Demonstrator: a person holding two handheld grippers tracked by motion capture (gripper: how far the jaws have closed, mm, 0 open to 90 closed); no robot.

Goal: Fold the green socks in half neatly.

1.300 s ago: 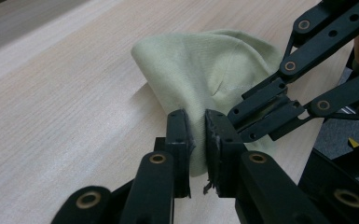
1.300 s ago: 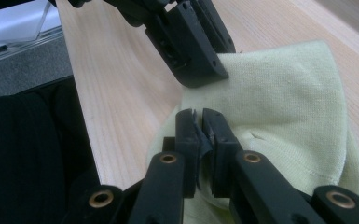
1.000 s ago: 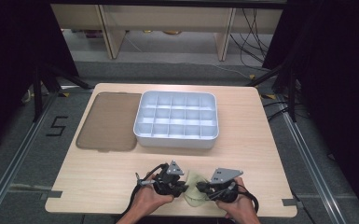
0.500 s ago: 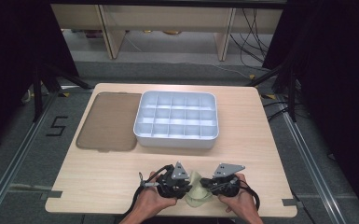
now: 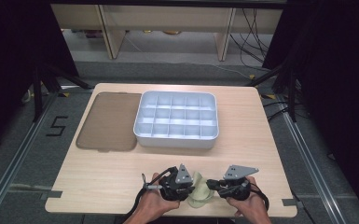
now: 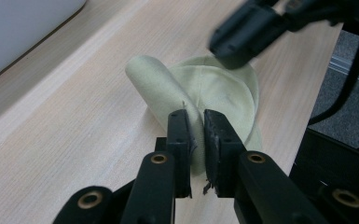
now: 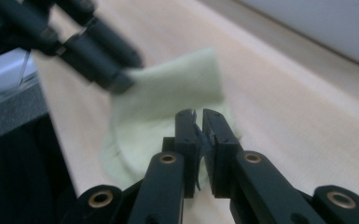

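Pale green cloth (image 5: 199, 190) pinched from both sides, lower centre of high view, near front edge of desk (image 5: 121, 172).

Left to right: brown lid (image 5: 108, 121) flat at upper left of desk; grey compartment tray (image 5: 176, 120) just beside it, cells bare. Left gripper (image 5: 182, 189) at left of cloth, fingers (image 6: 179, 140) closed on a raised fold. Right gripper (image 5: 220, 188) at right, fingers (image 7: 186, 135) closed on opposite edge, thin layer of fabric between them. Compared with a second ago: grippers drawn closer together, cloth bunched and lifted in the middle rather than lying flatter. Judged as mid-fold or gather, both grips secure; cloth not yet moved toward tray.
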